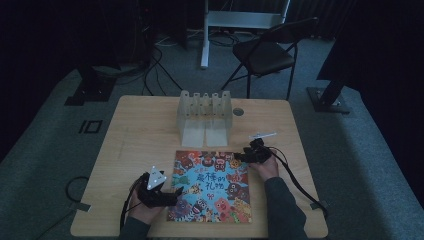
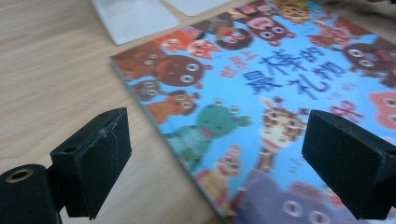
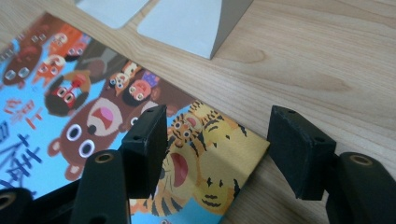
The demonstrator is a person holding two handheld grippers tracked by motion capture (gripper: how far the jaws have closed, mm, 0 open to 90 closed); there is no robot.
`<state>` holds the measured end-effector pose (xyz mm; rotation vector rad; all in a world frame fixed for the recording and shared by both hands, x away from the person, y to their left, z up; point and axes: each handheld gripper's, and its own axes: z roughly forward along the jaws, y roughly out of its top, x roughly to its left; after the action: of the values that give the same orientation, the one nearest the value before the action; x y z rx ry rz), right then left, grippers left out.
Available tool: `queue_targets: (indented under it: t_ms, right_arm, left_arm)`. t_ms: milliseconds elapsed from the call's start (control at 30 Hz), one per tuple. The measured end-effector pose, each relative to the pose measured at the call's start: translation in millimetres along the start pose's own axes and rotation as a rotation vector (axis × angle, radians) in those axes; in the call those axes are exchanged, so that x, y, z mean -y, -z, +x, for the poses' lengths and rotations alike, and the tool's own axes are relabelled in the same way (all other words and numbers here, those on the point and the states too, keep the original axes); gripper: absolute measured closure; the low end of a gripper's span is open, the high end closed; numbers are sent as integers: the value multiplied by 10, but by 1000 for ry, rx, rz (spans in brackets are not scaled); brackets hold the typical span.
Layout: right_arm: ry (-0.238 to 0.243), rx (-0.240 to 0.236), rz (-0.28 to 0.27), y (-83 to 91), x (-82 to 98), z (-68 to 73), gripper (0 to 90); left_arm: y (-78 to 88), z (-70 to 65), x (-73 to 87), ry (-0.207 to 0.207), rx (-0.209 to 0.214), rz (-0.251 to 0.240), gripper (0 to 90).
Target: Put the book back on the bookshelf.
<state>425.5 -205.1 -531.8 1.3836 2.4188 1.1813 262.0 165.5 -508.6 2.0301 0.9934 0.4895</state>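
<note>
Fingers [image 2: 93, 163] of left gripper [image 1: 172, 196] spread wide, empty, at nine o'clock edge of colourful cartoon-animal picture book [image 1: 212, 185]; right gripper [image 1: 235, 157] parted, straddling its two o'clock corner, on light wooden table [image 1: 145, 135].

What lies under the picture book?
The picture book lies flat on the wooden table. Bare wood shows around its edges; whatever sits beneath the cover is hidden.

Book [image 1: 210, 185]: blue cover, multicoloured cartoon animals.
</note>
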Motion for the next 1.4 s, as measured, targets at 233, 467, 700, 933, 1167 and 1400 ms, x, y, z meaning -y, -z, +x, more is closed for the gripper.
queue_targets:
  t_ms: [233, 467, 700, 933, 1167, 1400]
  right_arm:
    - [-54, -61, -49, 88, -31, -41, 454]
    - [-80, -108, -99, 184, -100, -42, 470]
    - [-77, -120, -105, 223, -133, -45, 485]
    - [-80, -135, -123, 265, -156, -40, 493]
    - [-73, -141, -135, 311, -195, -17, 497]
    - [-44, -124, -127, 306, -210, 18, 470]
  left_arm:
    - [12, -303, 56, -72, 65, 37, 84]
    - [-32, -624, 83, -179, 145, 45, 84]
    - [-102, -951, 41, -305, 232, 48, 84]
    - [-267, -1197, 62, -393, 230, 65, 85]
    - [-376, -1242, -14, -389, 162, 52, 97]
    - [-345, -1192, -41, -364, 190, 32, 86]
